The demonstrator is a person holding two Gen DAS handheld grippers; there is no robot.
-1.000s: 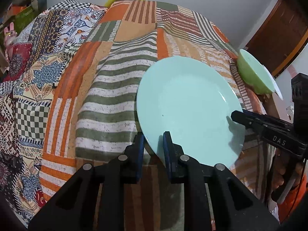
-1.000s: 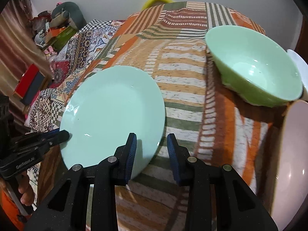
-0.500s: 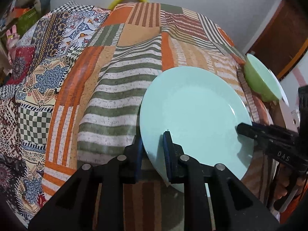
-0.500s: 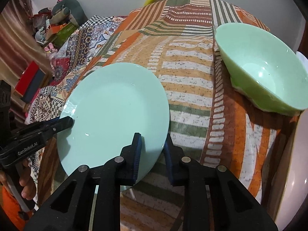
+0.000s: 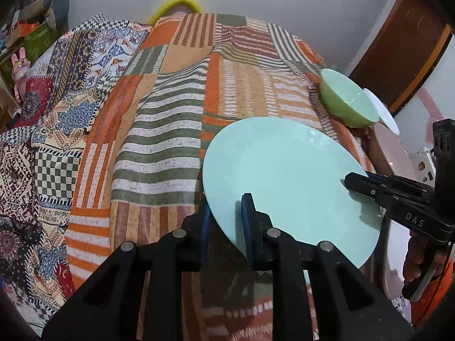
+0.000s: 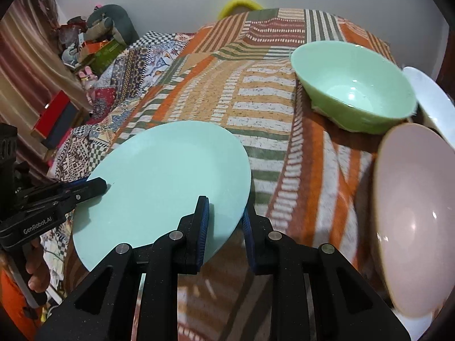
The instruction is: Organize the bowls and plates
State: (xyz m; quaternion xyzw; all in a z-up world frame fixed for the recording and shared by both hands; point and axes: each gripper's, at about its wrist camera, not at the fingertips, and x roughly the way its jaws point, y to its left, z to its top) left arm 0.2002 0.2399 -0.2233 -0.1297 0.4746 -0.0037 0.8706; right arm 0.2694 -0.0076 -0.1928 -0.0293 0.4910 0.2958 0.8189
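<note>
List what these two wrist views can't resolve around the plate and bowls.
- White dish: right view, mostly behind the green bowl and pink bowl; kind unclear.
- Pink bowl: cut off by the right view's edge.
- Plate underside: hidden in both views.
- Right gripper far pad contact: behind the plate rim.

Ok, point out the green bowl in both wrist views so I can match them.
Left wrist: green bowl sits upper right, beyond the far edge of the pale blue plate.
Right wrist: green bowl sits upper right, across the cloth from the plate.
Shared landmark: the plate, gripped at both sides.
</note>
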